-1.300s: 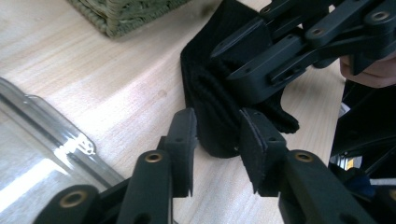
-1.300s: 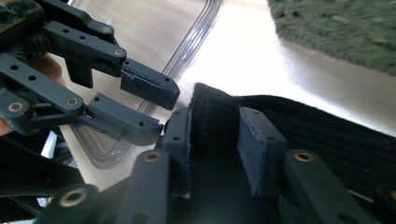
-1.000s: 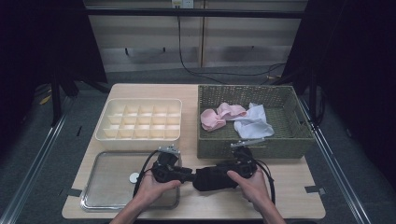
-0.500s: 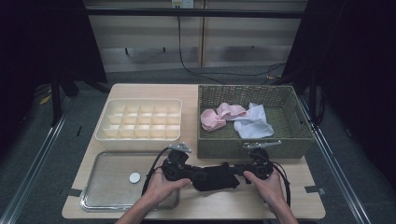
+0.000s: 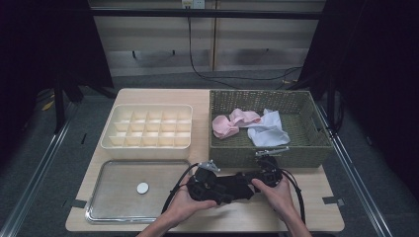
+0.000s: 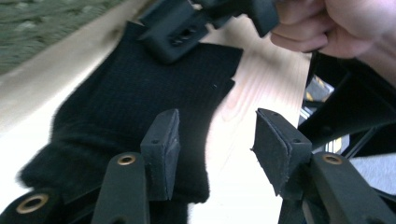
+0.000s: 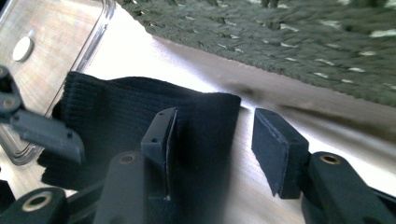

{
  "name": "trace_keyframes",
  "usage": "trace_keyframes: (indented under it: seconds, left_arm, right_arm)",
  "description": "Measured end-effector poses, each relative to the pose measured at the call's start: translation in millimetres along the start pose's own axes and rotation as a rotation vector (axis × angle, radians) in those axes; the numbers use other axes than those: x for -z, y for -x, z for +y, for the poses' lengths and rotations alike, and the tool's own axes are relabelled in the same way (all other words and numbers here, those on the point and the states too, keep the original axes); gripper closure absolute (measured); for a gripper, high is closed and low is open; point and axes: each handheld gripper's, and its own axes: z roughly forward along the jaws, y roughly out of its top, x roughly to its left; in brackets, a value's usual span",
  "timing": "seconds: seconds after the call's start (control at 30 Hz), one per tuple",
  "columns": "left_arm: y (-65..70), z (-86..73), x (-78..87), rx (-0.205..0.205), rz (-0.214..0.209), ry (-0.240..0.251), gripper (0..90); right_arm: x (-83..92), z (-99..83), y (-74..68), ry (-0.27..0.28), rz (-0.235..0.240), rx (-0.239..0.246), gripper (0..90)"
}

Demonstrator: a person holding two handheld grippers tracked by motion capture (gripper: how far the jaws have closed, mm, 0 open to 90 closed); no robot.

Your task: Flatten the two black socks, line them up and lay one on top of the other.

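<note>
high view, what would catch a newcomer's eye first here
A black sock lies on the table's front edge between the left hand-held gripper and the right hand-held gripper, whose jaws have just been opening. Behind it, a woven basket holds pink cloth and white cloth.

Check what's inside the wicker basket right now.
The wicker basket holds a pink garment and a white cloth, touching, in the left-middle of it. The rest shows bare woven floor. Anything beneath the two pieces is covered and cannot be seen.
</note>
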Motion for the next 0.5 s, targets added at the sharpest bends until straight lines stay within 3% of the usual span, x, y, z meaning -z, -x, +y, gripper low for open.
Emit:
trace_keyframes:
  seconds: [0.13, 0.27, 0.5]
  left_arm:
    - [0.7, -0.6, -4.9, -0.008, 0.003, -0.012, 48.6]
    - [-5.0, -0.7, -4.5, 0.003, 0.003, -0.008, 47.1]
    - [-10.8, -4.2, -8.9, 0.009, 0.044, -0.02, 49.2]
  right_arm:
    - [-4.5, 2.3, -1.5, -0.003, 0.005, 0.009, 53.2]
    - [-7.2, 0.9, -3.4, -0.009, -0.009, 0.019, 74.5]
    - [0.4, -7.8, -8.0, -0.003, -0.001, 0.013, 81.2]
